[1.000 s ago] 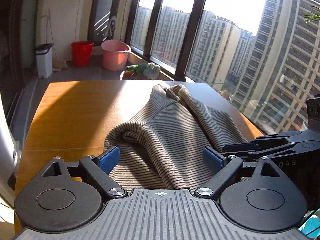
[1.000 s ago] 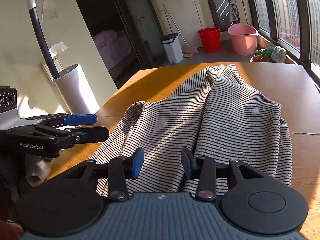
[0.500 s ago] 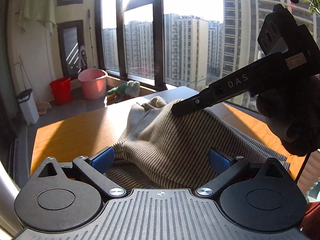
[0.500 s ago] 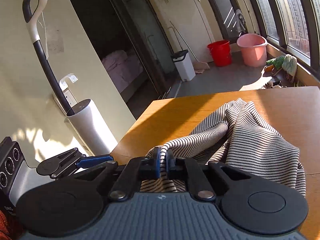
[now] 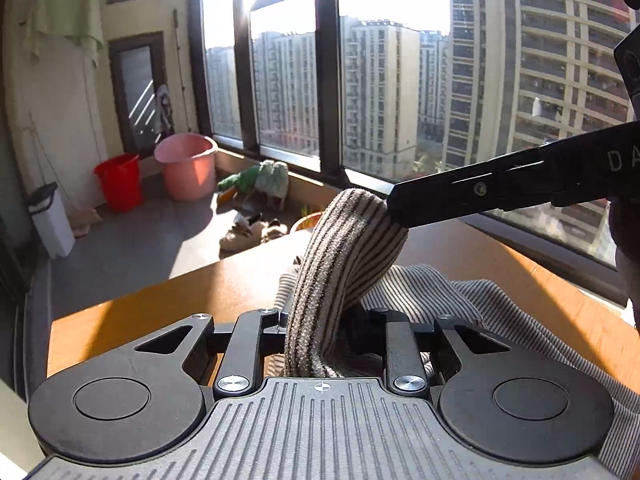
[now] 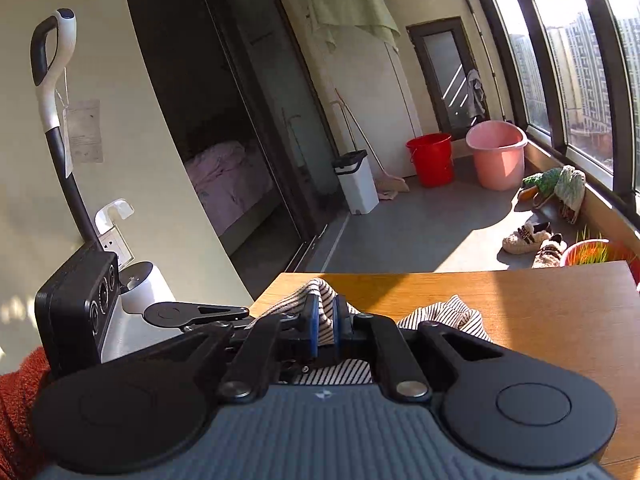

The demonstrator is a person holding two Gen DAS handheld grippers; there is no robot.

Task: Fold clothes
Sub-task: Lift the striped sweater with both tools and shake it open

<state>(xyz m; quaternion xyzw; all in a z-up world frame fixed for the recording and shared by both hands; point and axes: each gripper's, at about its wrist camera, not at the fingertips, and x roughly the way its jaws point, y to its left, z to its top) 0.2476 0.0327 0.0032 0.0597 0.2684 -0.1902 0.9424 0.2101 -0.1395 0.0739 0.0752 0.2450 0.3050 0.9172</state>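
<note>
Striped garment (image 5: 340, 264) pinched in both closed tools, left tool (image 5: 316, 320), right tool (image 6: 325, 322), table (image 6: 540, 300).

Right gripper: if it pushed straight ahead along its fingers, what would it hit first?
The right gripper is shut on the striped knit garment, so cloth comes first. Past that lies the wooden table; depth beyond is unclear.
</note>
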